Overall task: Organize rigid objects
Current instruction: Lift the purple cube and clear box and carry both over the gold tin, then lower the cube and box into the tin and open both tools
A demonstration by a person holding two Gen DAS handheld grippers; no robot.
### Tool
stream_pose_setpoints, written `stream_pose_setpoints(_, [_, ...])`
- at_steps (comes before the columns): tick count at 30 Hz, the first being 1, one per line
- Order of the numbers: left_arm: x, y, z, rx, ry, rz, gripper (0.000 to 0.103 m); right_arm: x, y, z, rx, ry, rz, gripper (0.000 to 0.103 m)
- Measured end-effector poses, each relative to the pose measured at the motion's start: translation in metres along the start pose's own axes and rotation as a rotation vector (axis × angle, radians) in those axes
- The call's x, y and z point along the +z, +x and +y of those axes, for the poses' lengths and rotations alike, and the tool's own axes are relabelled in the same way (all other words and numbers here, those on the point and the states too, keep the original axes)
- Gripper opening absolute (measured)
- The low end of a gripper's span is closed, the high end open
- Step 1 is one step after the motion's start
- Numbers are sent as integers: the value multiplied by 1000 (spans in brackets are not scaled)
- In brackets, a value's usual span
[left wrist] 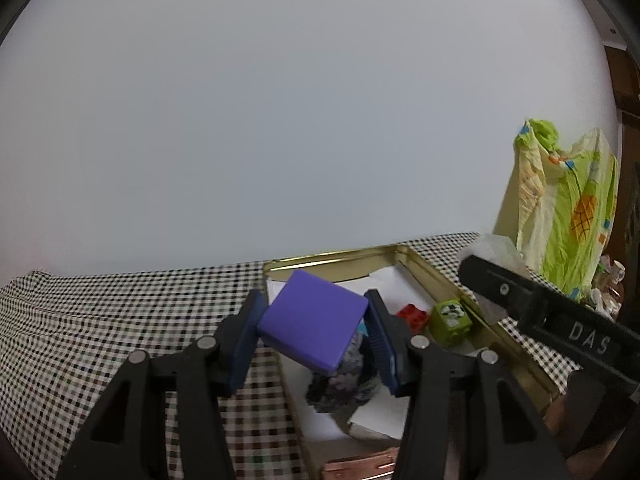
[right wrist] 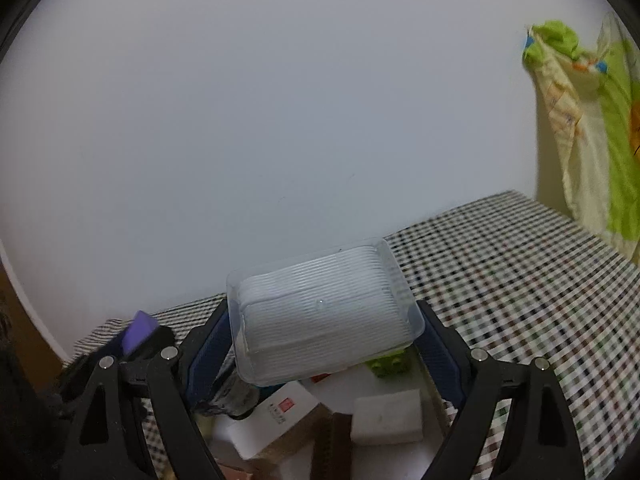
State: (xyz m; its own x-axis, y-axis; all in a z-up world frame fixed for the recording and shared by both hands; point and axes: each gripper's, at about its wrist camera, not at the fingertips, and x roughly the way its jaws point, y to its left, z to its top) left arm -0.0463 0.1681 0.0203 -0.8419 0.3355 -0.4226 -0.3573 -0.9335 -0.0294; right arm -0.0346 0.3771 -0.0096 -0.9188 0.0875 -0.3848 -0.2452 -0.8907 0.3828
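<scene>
Above gold tin (left wrist: 420,264) on checked counter (left wrist: 100,320): purple block (left wrist: 312,322) clamped in left gripper (left wrist: 314,332); clear plastic box (right wrist: 320,312) gripped by right gripper (right wrist: 324,344). Risk: tilted block slipping, striking tin contents.

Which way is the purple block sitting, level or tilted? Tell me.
Tilted: the purple block hangs corner-down between the left gripper's pads, over the tin.

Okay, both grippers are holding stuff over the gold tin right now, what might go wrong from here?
1. The purple box sits tilted in the left gripper; it may slip onto the red brick below.
2. The right gripper clamps a thin clear container, which could flex and pop out.
</scene>
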Motion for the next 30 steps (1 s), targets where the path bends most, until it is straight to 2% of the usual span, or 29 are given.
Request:
stream_pose_setpoints(4, [-2,9,-7,-2,12,30,51,-2,9,-16,66,76,60,88])
stream_pose_setpoints(8, [-2,14,-9,-4,26,43,51,-4,26,-40,222,244,159,88])
stream_pose_setpoints(10, [-2,16,-10,-4,31,49,51,-4,23,-42,233,275,164,88])
stream_pose_setpoints(13, [-2,20,-12,0,42,58,51,-6,20,-38,216,269,166,88])
stream_pose_setpoints(21, [-10,22,-9,16,62,93,51,-9,16,-6,74,76,165,88])
stream_pose_setpoints(30, [-8,28,-19,50,83,107,51,-6,16,-11,62,94,193,90])
